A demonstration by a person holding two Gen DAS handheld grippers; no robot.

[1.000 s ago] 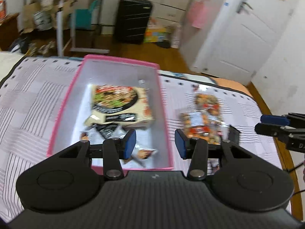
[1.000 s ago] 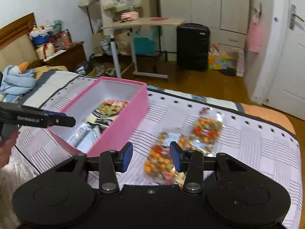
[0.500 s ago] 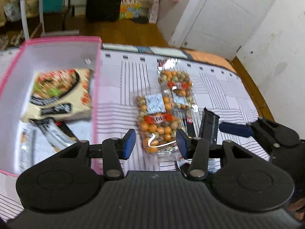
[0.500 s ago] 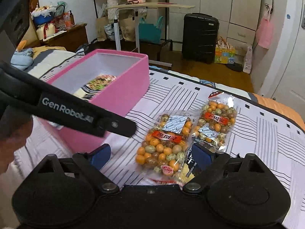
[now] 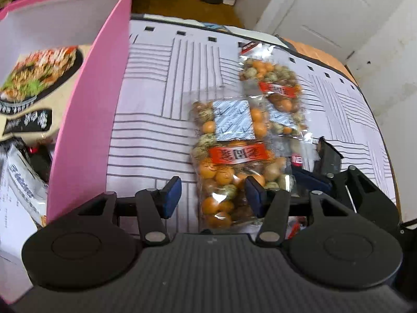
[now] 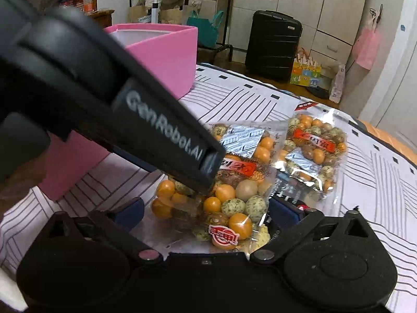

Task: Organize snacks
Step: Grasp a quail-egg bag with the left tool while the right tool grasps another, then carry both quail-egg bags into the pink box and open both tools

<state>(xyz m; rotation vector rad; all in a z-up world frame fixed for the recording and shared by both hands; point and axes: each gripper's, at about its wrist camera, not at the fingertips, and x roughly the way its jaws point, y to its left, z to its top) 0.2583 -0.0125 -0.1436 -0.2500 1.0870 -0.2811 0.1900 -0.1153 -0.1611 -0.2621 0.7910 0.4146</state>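
On my left the pink box (image 5: 86, 120) already holds several packets (noodles among them). Two nut bags remain on the striped sheet (image 5: 151, 120). My left gripper (image 5: 212, 195) and right gripper (image 6: 206, 211) are both opening around the nearer nut bag (image 5: 229, 156), gripping nothing.

The two snack bags, the nearer (image 5: 229, 156) and the farther (image 5: 273, 88), are seen as clear, glossy, crinkled plastic film with bright glare. The bedsheet (image 5: 156, 120) appears as matt striped cloth. The pink box (image 5: 86, 120) looks smooth and matt, like card. The left tool (image 5: 212, 195) and right tool (image 6: 206, 211) are seen in matt black plastic with small metal pins.
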